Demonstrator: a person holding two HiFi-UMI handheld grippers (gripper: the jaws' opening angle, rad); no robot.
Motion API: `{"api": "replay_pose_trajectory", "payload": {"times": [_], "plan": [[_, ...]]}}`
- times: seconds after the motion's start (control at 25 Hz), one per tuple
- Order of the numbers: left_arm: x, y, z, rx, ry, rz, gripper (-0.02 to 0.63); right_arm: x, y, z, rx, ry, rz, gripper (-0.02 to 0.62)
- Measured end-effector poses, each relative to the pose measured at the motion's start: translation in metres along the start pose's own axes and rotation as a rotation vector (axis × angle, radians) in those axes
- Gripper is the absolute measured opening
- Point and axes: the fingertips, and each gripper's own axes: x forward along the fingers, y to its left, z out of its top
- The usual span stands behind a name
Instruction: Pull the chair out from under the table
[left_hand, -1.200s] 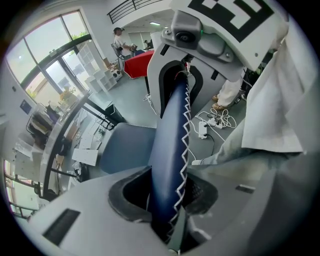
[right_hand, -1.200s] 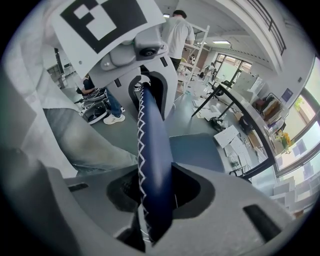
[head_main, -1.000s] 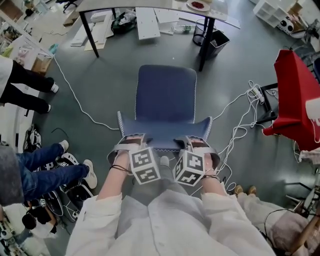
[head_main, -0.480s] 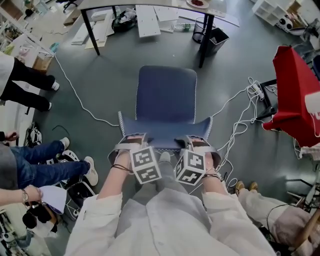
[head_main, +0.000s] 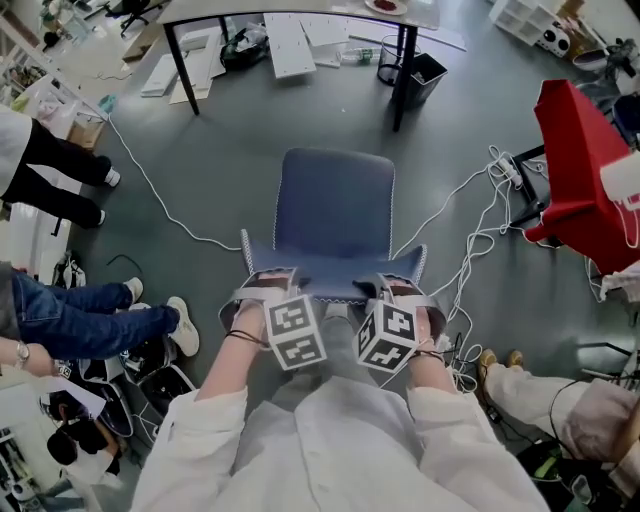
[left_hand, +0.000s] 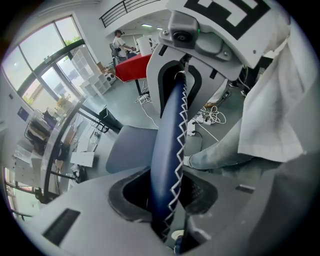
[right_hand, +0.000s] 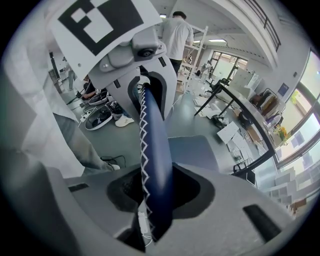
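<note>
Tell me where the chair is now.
Head view, centre: the chair stands clear of the table at top, backrest clamped by the left tool and right tool.

A grey floor (head_main: 220, 160) fills the room. White cables (head_main: 500, 170) loop across it toward its right edge, beside a red piece of furniture (head_main: 575, 160). At the far end stands a dark-legged surface (head_main: 230, 12) with a black bin (head_main: 425, 75) by one leg. Tall windows (left_hand: 47, 80) let in daylight, and strip lights (right_hand: 217, 40) glow overhead.
</note>
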Motion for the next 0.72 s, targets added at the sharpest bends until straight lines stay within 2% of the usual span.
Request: {"api": "replay_pose_trajectory", "payload": {"times": [0.28,0.72], "plan": [[-0.019,-0.053,-0.014,0.030,-0.010,-0.022,0.126,-0.013,0.057,0.004,0.032,0.014,0.012,0.109],[-0.033,-0.104,-0.029,0.059,-0.020,-0.050,0.126,-0.021,0.111,0.007,0.054,0.039,-0.003,0.109]]}}
